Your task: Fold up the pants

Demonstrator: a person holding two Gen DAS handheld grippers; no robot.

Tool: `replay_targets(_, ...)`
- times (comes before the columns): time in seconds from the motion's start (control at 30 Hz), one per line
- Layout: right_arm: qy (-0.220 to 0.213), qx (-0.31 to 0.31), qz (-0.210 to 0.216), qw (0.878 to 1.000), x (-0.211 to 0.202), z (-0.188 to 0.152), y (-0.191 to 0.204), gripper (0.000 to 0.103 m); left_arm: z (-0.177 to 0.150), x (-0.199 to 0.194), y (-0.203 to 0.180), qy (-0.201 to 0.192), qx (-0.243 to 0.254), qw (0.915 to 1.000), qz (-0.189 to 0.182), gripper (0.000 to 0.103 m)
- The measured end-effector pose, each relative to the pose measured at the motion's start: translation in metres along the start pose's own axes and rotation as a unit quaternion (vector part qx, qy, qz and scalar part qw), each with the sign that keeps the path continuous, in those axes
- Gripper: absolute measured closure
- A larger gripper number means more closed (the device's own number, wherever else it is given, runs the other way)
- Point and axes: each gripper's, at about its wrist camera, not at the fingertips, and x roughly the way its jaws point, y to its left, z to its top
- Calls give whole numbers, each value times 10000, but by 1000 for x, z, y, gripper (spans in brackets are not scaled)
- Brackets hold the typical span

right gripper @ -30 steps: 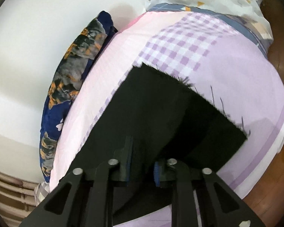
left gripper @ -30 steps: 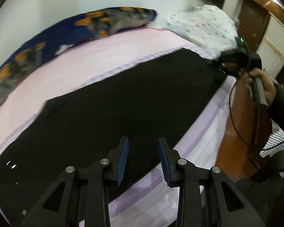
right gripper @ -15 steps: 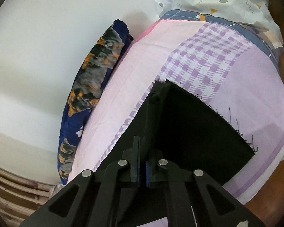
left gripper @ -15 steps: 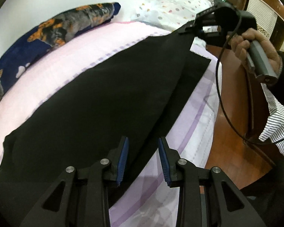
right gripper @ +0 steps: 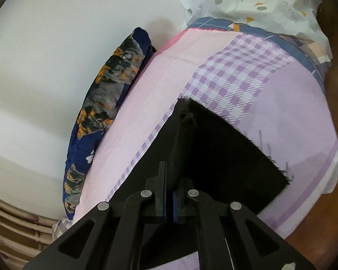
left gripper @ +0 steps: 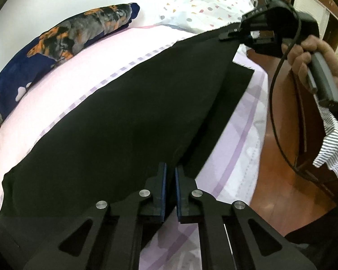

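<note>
Black pants point(left gripper: 115, 121) lie along a bed with a pink and lilac sheet point(left gripper: 74, 76). My left gripper point(left gripper: 170, 173) is shut on the near edge of the top leg, which rises off the lower leg point(left gripper: 227, 103). My right gripper point(left gripper: 231, 33) is shut on the hem end of that top leg, held above the bed. In the right wrist view the right gripper point(right gripper: 169, 180) pinches a raised ridge of the pants point(right gripper: 225, 157), and the frayed hem of the lower leg lies flat on the sheet point(right gripper: 293, 103).
A dark blue cushion with orange print point(left gripper: 63, 38) lies along the white wall. A white dotted pillow point(left gripper: 205, 6) sits at the head of the bed. Wooden floor point(left gripper: 281, 180) runs along the bed's right edge. A hand and cable point(left gripper: 279, 103) hang there.
My left gripper has shut on the edge of the top leg. My right gripper has tightened on the hem and lifted it, so the top leg peels up from the lower one.
</note>
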Motion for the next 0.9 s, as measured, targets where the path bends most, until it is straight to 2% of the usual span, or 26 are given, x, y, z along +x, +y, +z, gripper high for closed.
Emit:
replay_targets(0.13, -106, 75, -103, 9999, -12, -8, -12, 99, -3, -1, -8, 0, 218, 9996, -169, 96)
replay_targets(0.23, -90, 191, -220, 9995, -11, -14, -28, 99, -4, 8, -14, 106, 319, 9994, -105, 96)
replay_targets(0.3, -41, 220, -433, 9988, -6, -17, -39, 96, -7, 14, -14, 189, 277, 9994, -109, 96)
replay_targets(0.43, -71, 442, -507, 9977, -8, -15, -58, 95, -9, 16, -13, 184, 177, 9996, -119, 96)
replay_targets(0.63, -298, 231, -838, 9958, -17, -11, -64, 97, -10, 17, -12, 149, 100, 9998, -115, 96)
replay_targets(0.73, -358, 101, -857, 9956, -19, -14, -63, 99, -11, 17, -10, 128, 48, 9998, -126, 96)
replay_targets(0.9, -322, -11, -1224, 9920, -12, -17, -64, 97, -13, 17, -9, 103, -12, 9998, -146, 95)
